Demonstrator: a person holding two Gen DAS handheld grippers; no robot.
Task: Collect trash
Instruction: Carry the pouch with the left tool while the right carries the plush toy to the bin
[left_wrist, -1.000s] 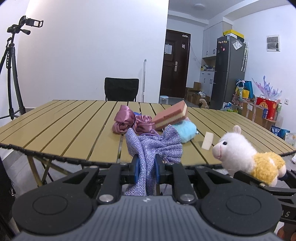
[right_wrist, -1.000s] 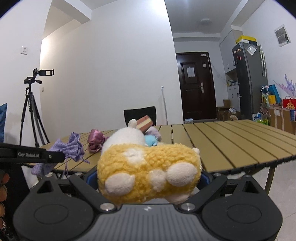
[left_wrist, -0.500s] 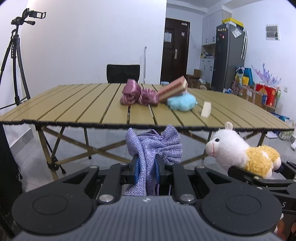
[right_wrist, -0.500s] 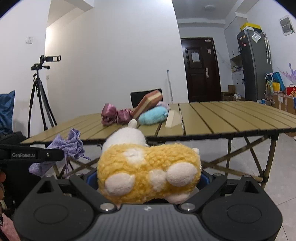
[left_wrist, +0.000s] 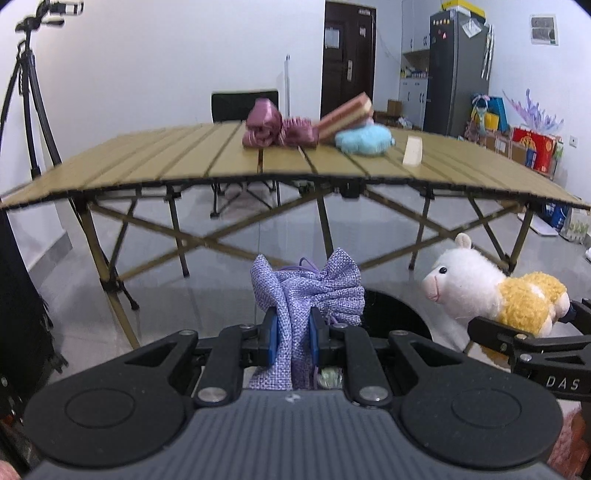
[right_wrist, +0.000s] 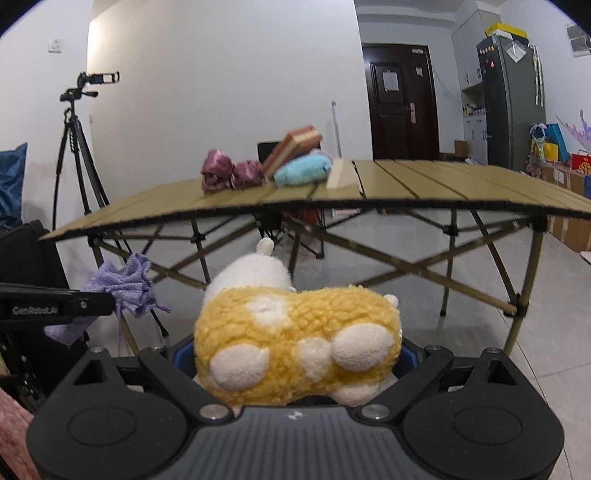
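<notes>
- Left claw (left_wrist: 293, 332): clenched on the purple drawstring pouch (left_wrist: 308, 291). The blue pads pinch the cloth at its gathered neck; the ruffled mouth fans out above the jaws and the rest hangs below them.
- Right claw (right_wrist: 295, 354): grasping the plush alpaca (right_wrist: 295, 339) across its yellow body, white head pointing away from the camera. The plush fills the gap between the jaws.
- Position: both claws sit below the level of the surface (left_wrist: 184, 158), in front of its near edge, over the grey floor (left_wrist: 221, 266). Each carried thing is clear of the surface.
- Step, as I judge it: carry-off. Two items are lifted and on their way to a drop point. A dark round shape (left_wrist: 397, 314) lies just beyond the pouch, possibly a bin rim; cannot tell.
- Next move calls for: locating the receptacle, bringing each claw over its opening, then releasing, one at a time so that loose cloth does not snag a pad.
- Still on the surface: a pink satin bundle (left_wrist: 277, 127), a striped sponge block (left_wrist: 345, 114) leaning on a blue fluffy thing (left_wrist: 364, 140), and a small cream piece (left_wrist: 412, 151).
- Handling note: pouch is limp woven cloth, plush soft and bulky; both should drop freely.
</notes>
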